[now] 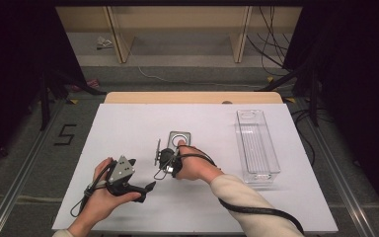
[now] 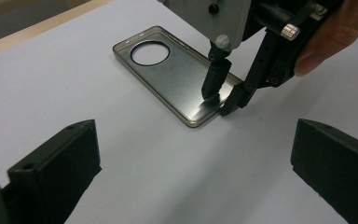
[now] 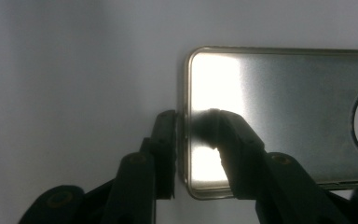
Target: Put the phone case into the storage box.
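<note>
A flat metal phone case [image 1: 180, 138] with a round camera hole lies on the white table top [image 1: 128, 123], a little right of centre. My right gripper [image 1: 172, 152] points at the case's near short end. Its jaws straddle that rim [image 3: 186, 84], one outside and one on the inner face, pressed close to it. The left gripper view looks at the case [image 2: 168, 70] from the side, with the right gripper [image 2: 223, 95] pinching its near end. My left gripper [image 1: 145, 190] is held at the front left, open and holding nothing, its jaws [image 2: 193, 186] spread wide toward the case.
A clear, empty rectangular plastic bin [image 1: 256, 143] stands lengthwise at the right of the table. Cables trail from both grippers over the front edge. Beyond the table are wooden frame legs and loose cables on the floor.
</note>
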`<action>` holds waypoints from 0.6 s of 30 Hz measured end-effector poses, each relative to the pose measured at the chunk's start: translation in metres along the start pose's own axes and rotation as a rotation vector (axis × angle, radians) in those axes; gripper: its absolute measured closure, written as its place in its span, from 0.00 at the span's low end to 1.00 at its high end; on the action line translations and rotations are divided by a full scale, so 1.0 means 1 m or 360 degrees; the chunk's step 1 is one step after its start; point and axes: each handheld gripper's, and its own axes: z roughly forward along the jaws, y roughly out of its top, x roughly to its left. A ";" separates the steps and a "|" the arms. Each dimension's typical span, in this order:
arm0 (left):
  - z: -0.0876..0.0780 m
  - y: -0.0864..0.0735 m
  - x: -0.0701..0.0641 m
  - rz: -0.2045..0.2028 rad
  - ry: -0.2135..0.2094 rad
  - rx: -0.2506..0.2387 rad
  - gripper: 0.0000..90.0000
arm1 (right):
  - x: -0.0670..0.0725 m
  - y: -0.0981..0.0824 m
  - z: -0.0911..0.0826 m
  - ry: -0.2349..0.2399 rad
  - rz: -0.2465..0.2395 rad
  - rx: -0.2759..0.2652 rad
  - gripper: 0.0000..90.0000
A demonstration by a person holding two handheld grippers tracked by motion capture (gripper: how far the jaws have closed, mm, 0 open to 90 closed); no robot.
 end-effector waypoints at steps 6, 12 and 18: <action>0.000 -0.001 0.000 -0.0001 -0.0002 0.0004 0.01 | 0.002 0.002 0.000 0.0019 0.0021 0.0030 0.83; 0.000 -0.001 0.000 -0.0003 -0.0002 0.0005 0.01 | 0.003 0.003 0.000 0.0011 -0.0005 0.0038 0.87; 0.000 -0.001 0.000 -0.0003 -0.0002 0.0006 0.01 | 0.005 0.004 -0.001 -0.0002 -0.0025 0.0046 0.91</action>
